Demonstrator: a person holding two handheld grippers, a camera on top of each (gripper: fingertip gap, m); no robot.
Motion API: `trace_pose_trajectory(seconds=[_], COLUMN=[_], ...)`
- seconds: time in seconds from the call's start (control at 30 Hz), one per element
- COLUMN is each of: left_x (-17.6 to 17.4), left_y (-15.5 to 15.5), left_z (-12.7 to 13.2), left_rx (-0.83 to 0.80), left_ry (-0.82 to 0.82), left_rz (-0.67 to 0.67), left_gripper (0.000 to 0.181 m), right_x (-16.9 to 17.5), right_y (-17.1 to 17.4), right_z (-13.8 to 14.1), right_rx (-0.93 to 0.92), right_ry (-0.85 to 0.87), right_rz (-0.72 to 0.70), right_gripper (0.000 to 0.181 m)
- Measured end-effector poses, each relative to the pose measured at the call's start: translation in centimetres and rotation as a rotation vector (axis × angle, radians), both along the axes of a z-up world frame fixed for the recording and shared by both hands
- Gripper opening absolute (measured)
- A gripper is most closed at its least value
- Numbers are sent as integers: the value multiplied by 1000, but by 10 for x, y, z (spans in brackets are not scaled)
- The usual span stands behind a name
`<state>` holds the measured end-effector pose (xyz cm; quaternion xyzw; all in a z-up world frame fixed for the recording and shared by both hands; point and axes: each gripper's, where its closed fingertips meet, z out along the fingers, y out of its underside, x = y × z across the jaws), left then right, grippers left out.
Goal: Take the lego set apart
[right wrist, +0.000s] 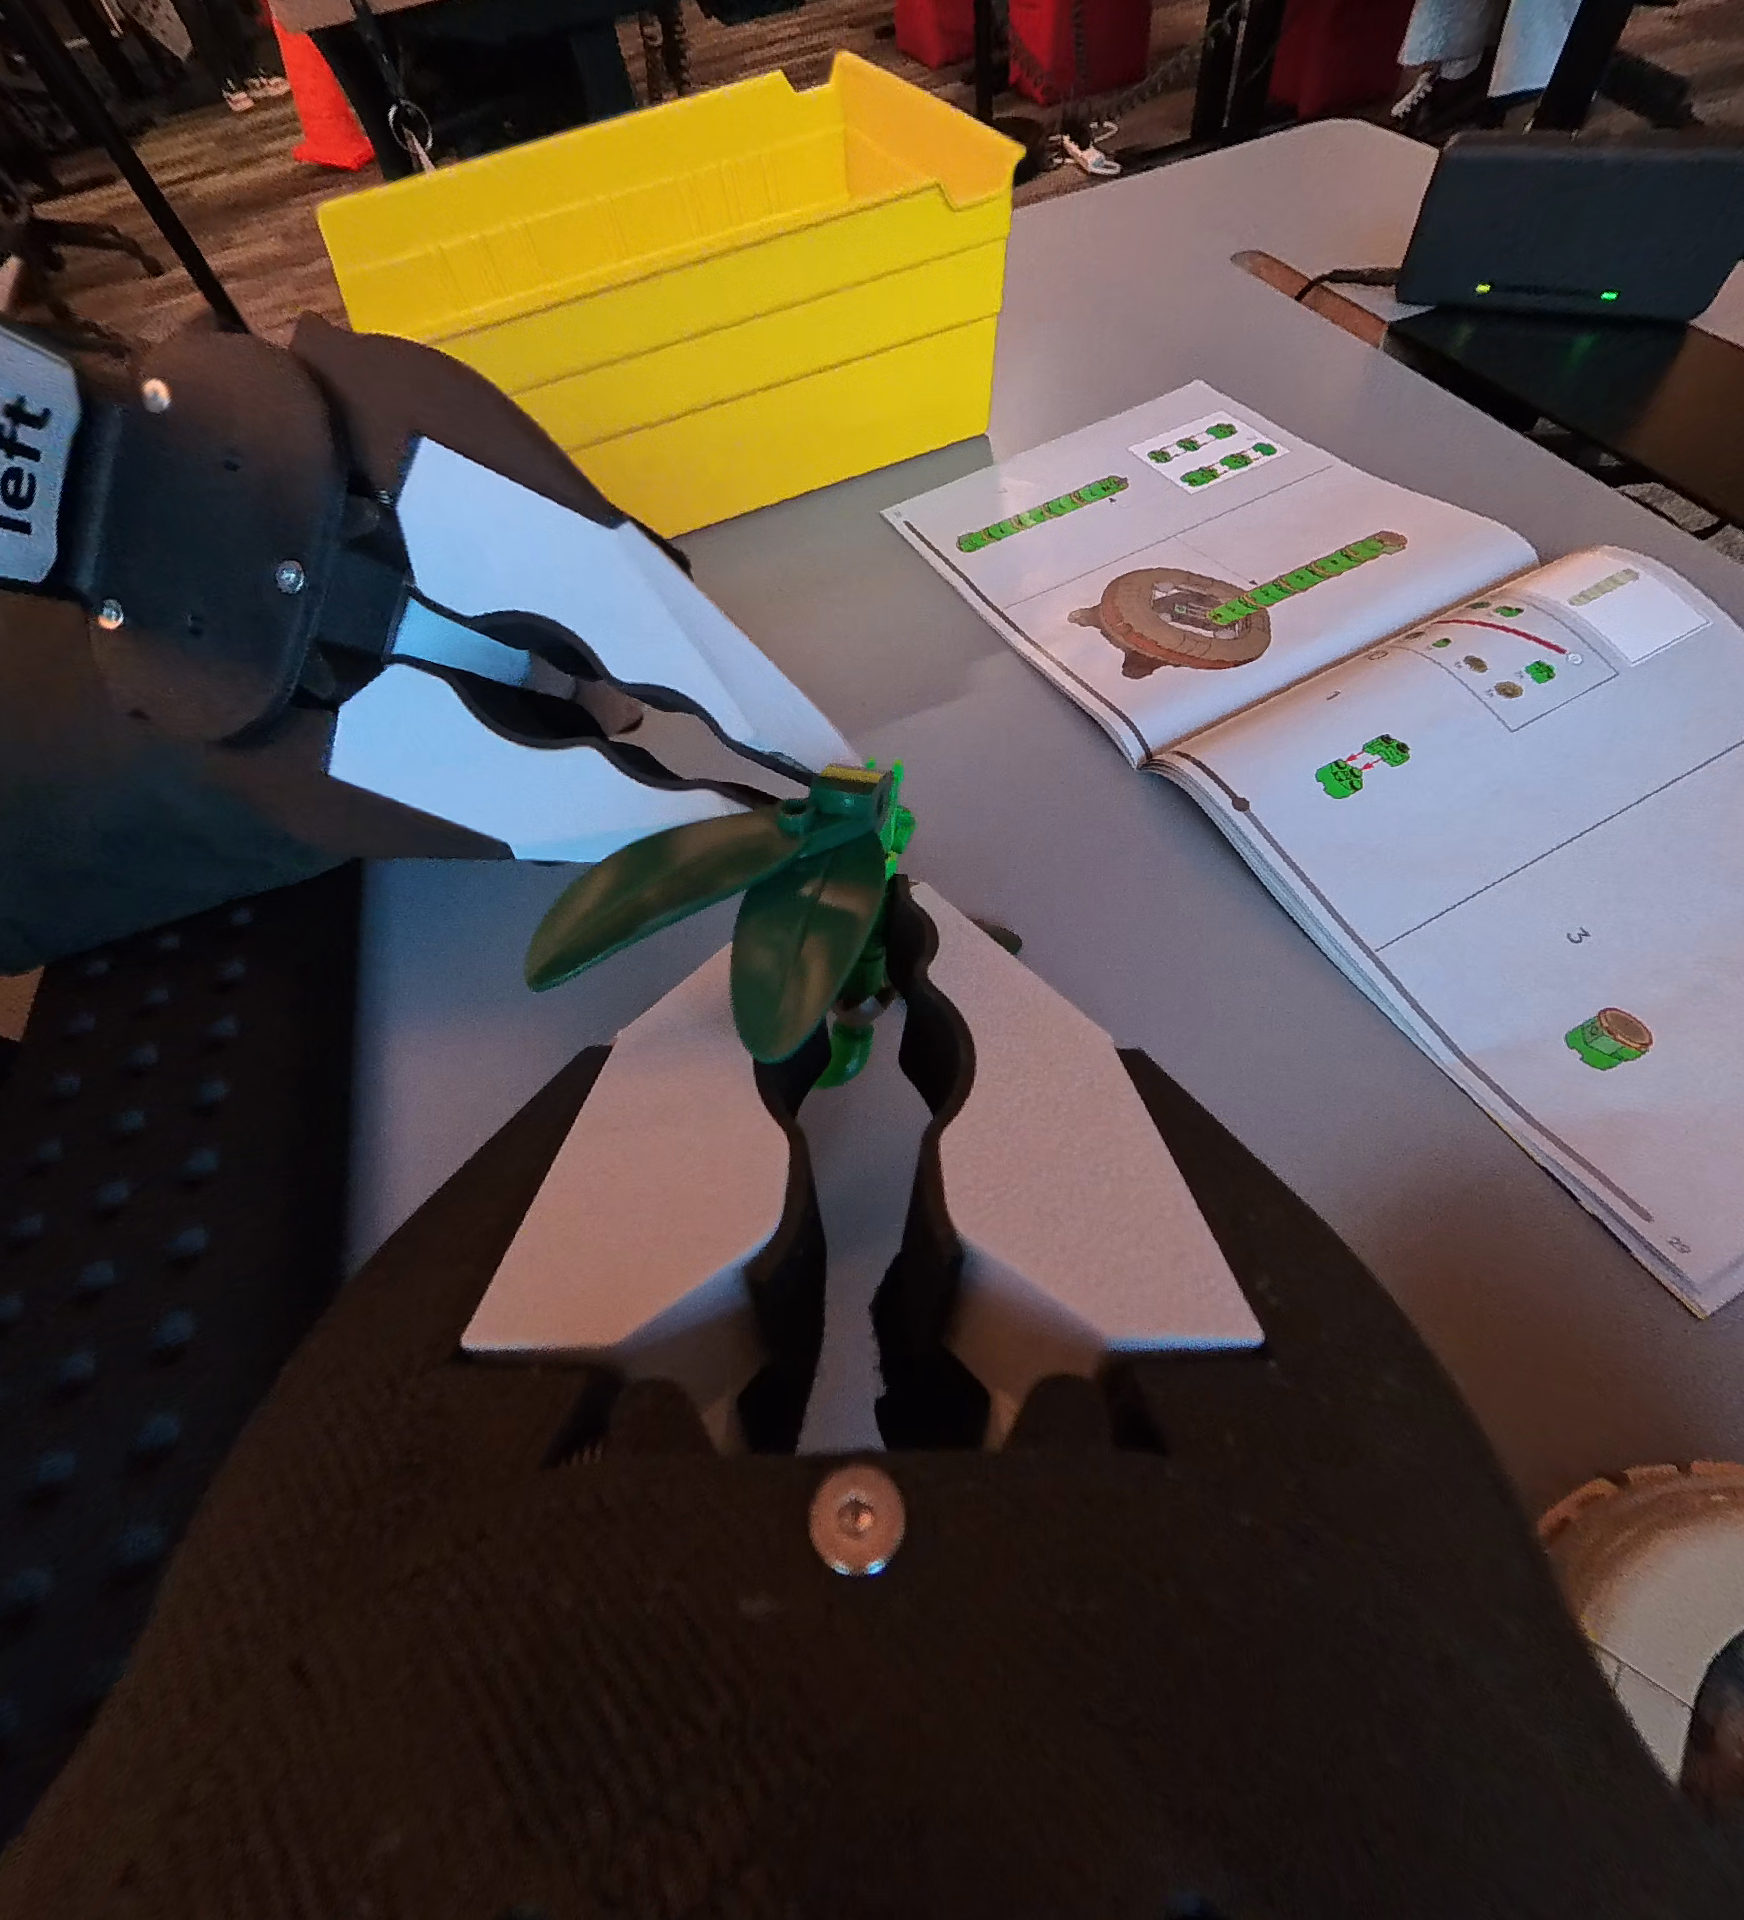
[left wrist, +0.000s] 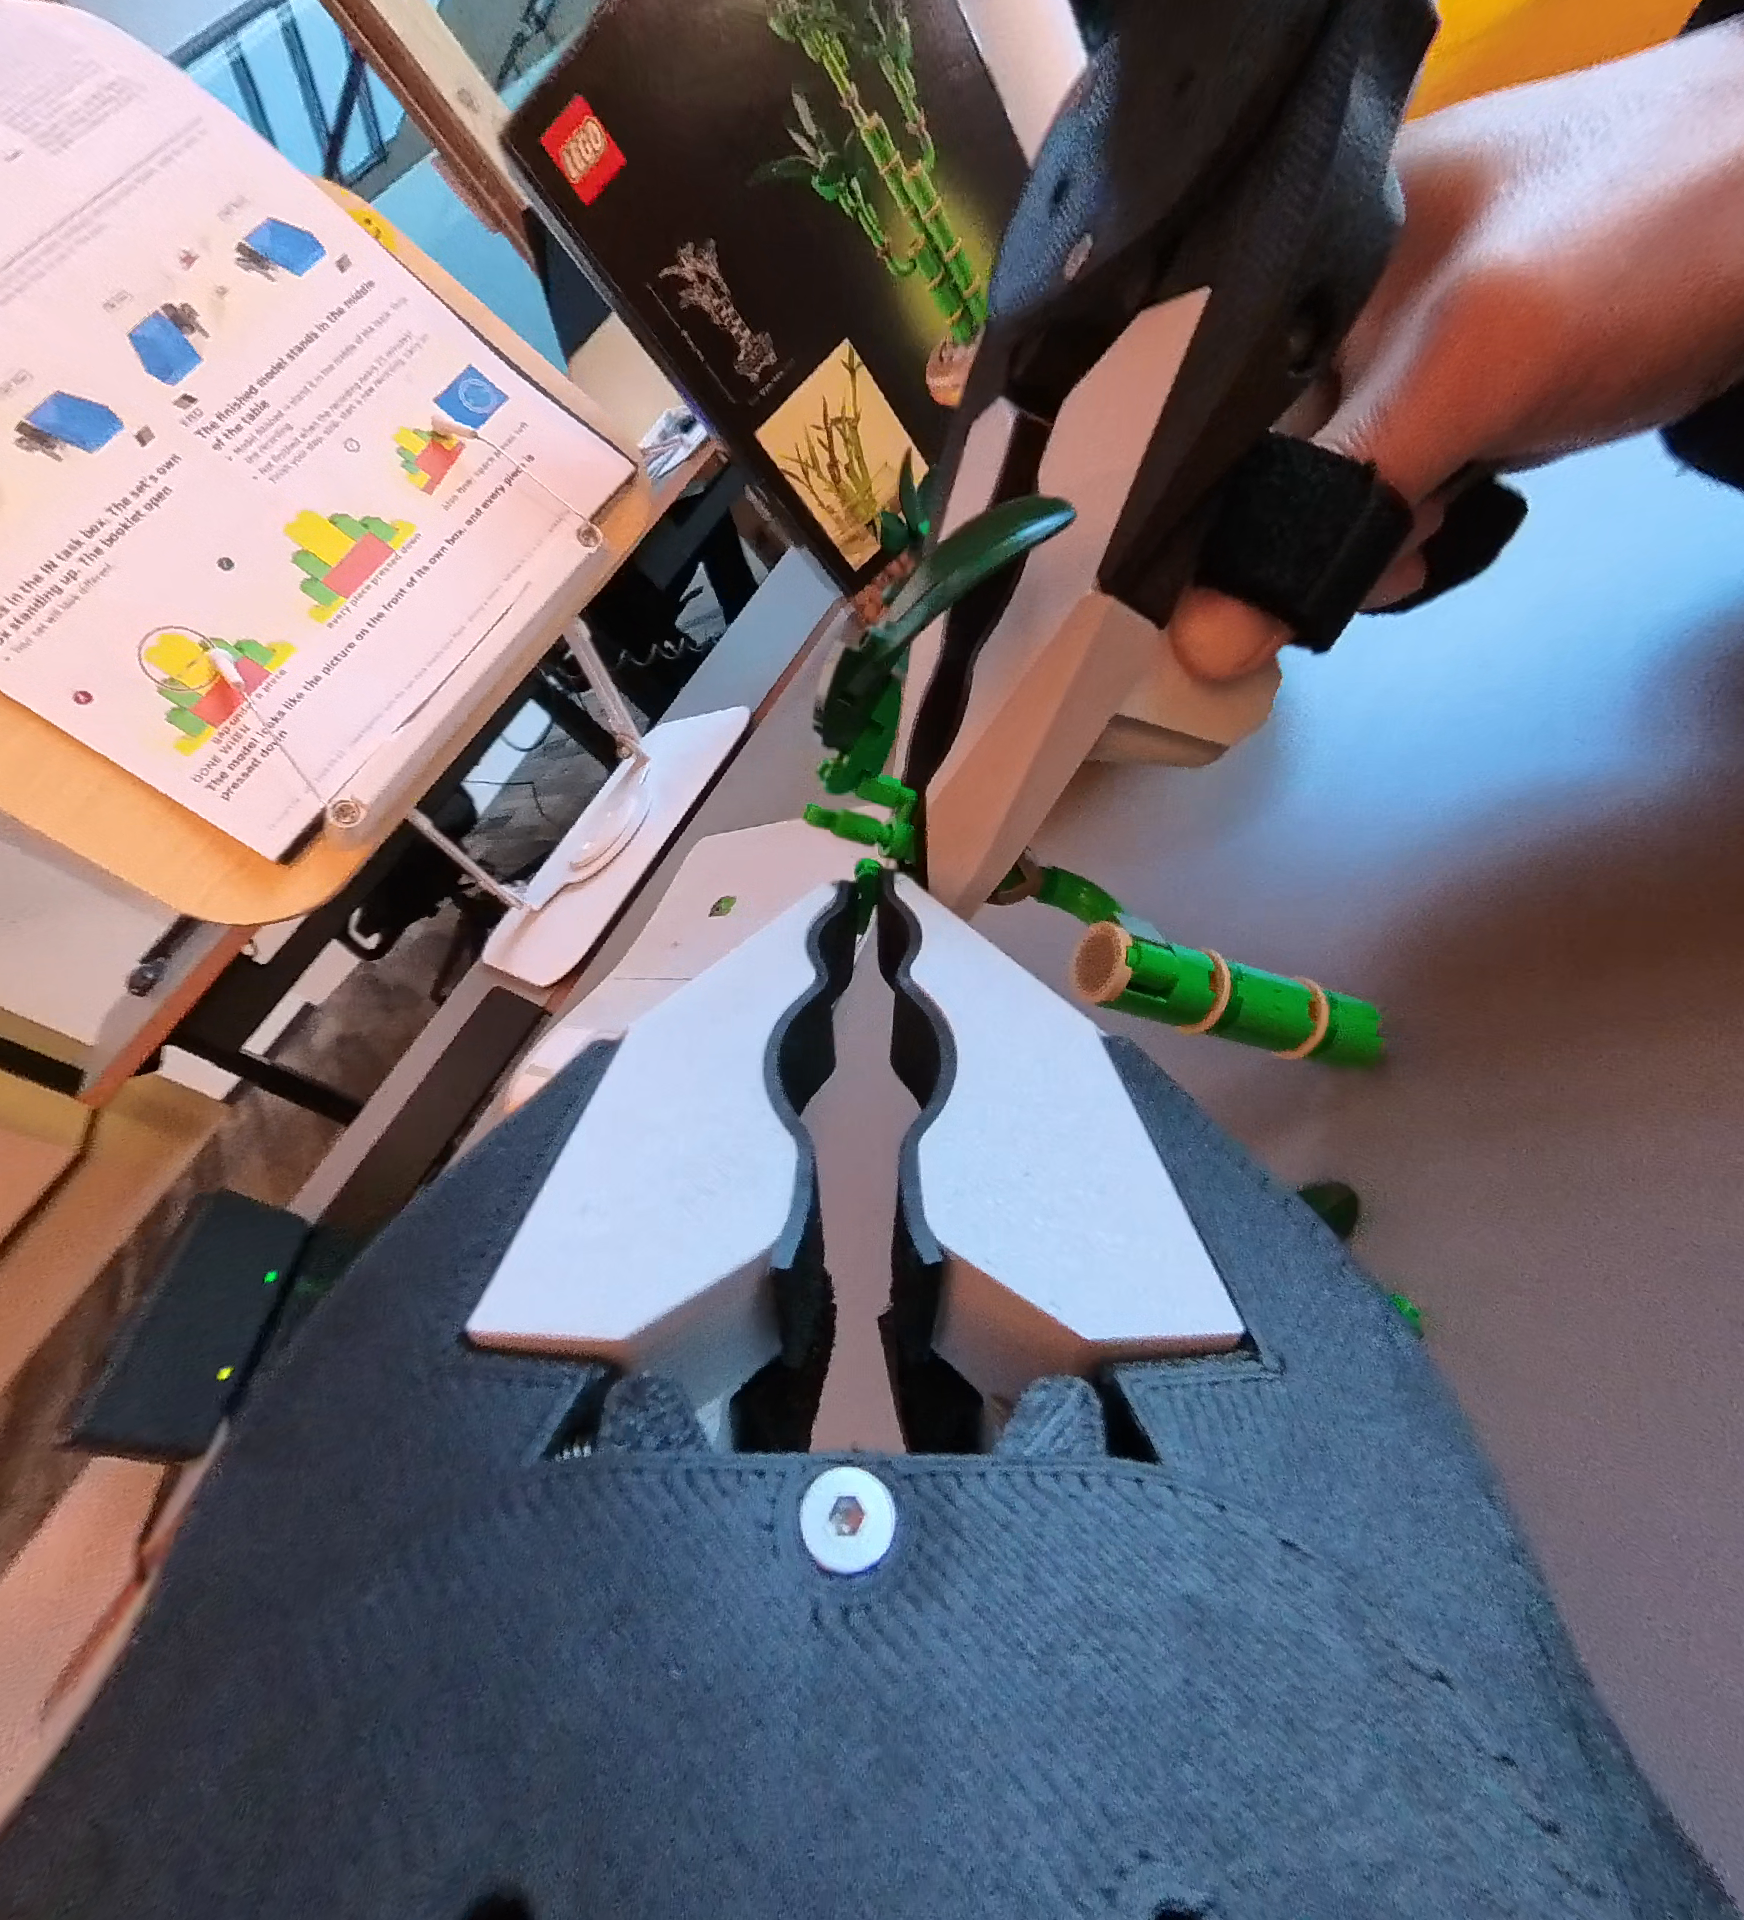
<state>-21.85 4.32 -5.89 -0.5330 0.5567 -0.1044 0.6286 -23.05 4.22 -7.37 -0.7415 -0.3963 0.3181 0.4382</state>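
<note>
A green lego leaf sprig [right wrist: 808,935] with two dark leaves is held in the air between both grippers. My right gripper [right wrist: 894,935] is shut on its lower stem. My left gripper [right wrist: 795,795] comes in from the left and is shut on the small green piece at the sprig's top. In the left wrist view, my left gripper [left wrist: 873,894] pinches the sprig [left wrist: 868,727], and the right gripper [left wrist: 920,831], held by a hand, reaches down from the upper right. A green bamboo stalk [left wrist: 1232,997] with tan rings lies on the table.
A yellow bin [right wrist: 681,312] stands at the back of the grey table [right wrist: 1107,935]. An open building booklet [right wrist: 1367,779] lies to the right. A tan round base [right wrist: 1678,1558] sits near right. The set's box [left wrist: 795,260] and an instruction sheet on a stand [left wrist: 224,416] stand behind. My left and right fingertips are right by each other.
</note>
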Motion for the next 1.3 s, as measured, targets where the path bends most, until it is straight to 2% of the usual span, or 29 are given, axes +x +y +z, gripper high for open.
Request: trace_pose_trajectory(seconds=[0.17,0.23,0.27,0.33,0.43,0.53,0.6,0.73,0.83,0.97,1.03,1.17,1.23,1.3], left_x=[0,-20,-31,-27,-21,-22,-27,-35,-46,-60,-63,-70,-72,-63], left_y=[-2,18,24,17,18,28,31,34,35,38,44,55,60,56], left_z=[4,26,35,38,26,-6,-14,-22,-51,-77,-82,-71,-55,-30], left_rx=[-66,47,31,-72,-56,-254,-343,-452,-597,-670,-655,-611,-614,-624], left_ry=[-57,-141,-206,-267,-185,-83,-64,-48,79,186,212,156,59,-87], left_rz=[-12,143,175,100,114,114,102,81,92,148,189,235,239,162], left_gripper=[2,2,2,2,2,2,3,3,3,3,20,32,32,32], right_x=[0,-3,-10,-12,-4,-1,2,6,10,13,12,11,10,6], right_y=[-2,-10,-14,-12,-12,-16,-16,-16,-11,-5,-6,-6,-5,-8], right_z=[3,-12,-16,2,7,9,15,19,17,5,2,-3,-1,7], right_rx=[21,-16,-17,50,-7,4,1,-112,-193,-267,-287,-305,-308,-314], right_ry=[-14,-85,-105,-52,9,-7,26,151,212,212,207,194,213,265], right_rz=[5,52,78,59,66,93,107,147,133,104,105,106,111,138], right_gripper=[6,6,7,6,6,6,6,6,6,6,6,6,6,6])
